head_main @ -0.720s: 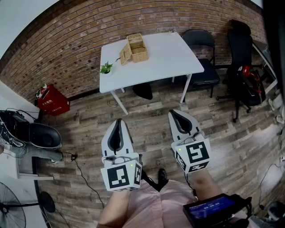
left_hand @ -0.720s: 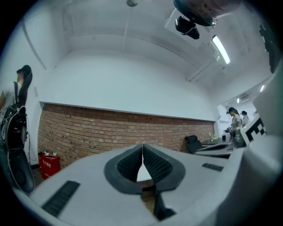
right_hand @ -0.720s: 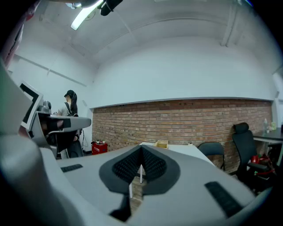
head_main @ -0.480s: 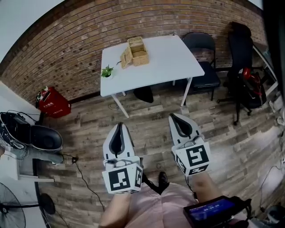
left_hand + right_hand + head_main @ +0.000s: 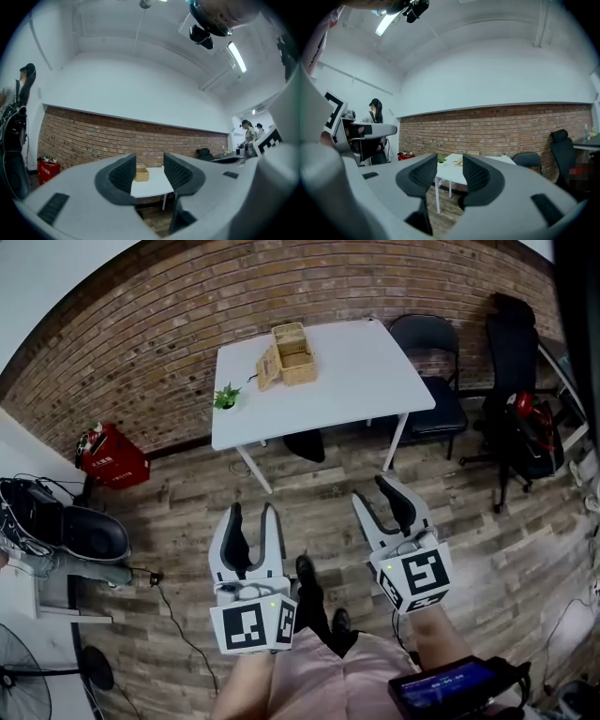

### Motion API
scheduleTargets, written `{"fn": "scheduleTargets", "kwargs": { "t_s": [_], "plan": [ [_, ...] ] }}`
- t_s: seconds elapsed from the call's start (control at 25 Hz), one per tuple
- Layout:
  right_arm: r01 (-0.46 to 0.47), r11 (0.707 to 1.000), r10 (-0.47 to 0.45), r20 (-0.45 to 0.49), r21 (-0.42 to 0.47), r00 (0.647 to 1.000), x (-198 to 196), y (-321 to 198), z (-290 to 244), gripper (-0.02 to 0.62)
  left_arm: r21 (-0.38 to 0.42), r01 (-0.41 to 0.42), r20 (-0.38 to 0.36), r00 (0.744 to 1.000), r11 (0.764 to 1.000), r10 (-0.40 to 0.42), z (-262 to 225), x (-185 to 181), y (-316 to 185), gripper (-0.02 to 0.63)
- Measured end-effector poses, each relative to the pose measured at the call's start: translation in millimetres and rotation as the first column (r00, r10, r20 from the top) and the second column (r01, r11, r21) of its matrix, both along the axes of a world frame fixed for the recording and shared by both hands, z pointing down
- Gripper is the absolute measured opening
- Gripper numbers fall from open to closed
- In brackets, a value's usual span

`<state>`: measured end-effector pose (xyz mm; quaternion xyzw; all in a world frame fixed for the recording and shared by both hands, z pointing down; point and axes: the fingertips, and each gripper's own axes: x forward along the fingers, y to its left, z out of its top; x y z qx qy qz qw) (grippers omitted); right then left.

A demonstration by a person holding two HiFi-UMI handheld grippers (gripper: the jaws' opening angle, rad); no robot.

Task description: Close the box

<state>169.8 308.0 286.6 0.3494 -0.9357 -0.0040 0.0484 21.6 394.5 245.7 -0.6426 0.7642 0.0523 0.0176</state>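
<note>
A wicker box (image 5: 294, 353) stands open on the white table (image 5: 361, 371) by the brick wall, its lid (image 5: 268, 367) hanging down on the left side. Both grippers hover over the wooden floor, well short of the table. My left gripper (image 5: 251, 513) is open with nothing between its fingers, and so is my right gripper (image 5: 376, 493). The left gripper view shows the box (image 5: 142, 174) far off between the jaws of the left gripper (image 5: 149, 165). In the right gripper view the box (image 5: 468, 153) and table (image 5: 449, 174) lie beyond the right gripper (image 5: 446, 171).
A small potted plant (image 5: 225, 397) sits at the table's left corner. A black folding chair (image 5: 429, 362) and an office chair (image 5: 517, 381) stand to the right, a red crate (image 5: 111, 456) to the left. A person (image 5: 375, 117) stands at the far left.
Both grippers' jaws, shut together before, now stand apart. The grippers have dropped slightly in the head view, and a dark shoe has stepped forward between them.
</note>
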Motion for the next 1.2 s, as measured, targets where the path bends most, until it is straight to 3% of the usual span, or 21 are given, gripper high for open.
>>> {"fn": "scheduleTargets", "kwargs": {
  "t_s": [0.52, 0.92, 1.2],
  "plan": [
    [-0.062, 0.996, 0.057, -0.070, -0.065, 0.996, -50.6, -122.7, 37.8, 0.176, -0.079, -0.016, -0.043, 0.999, 0.997, 0.013, 39.3, -61.1, -119.5, 0.176],
    [-0.101, 0.995, 0.100, -0.078, -0.008, 0.992, -119.9, -220.2, 9.2, 0.173, -0.022, -0.068, -0.039, 0.997, 0.997, 0.067, 14.5, -129.8, -226.5, 0.176],
    [-0.134, 0.991, 0.135, -0.069, 0.024, 0.988, -134.8, -255.4, -9.6, 0.167, 0.003, -0.085, -0.039, 0.996, 0.996, 0.085, 5.3, -151.7, -263.1, 0.172]
  ]
}}
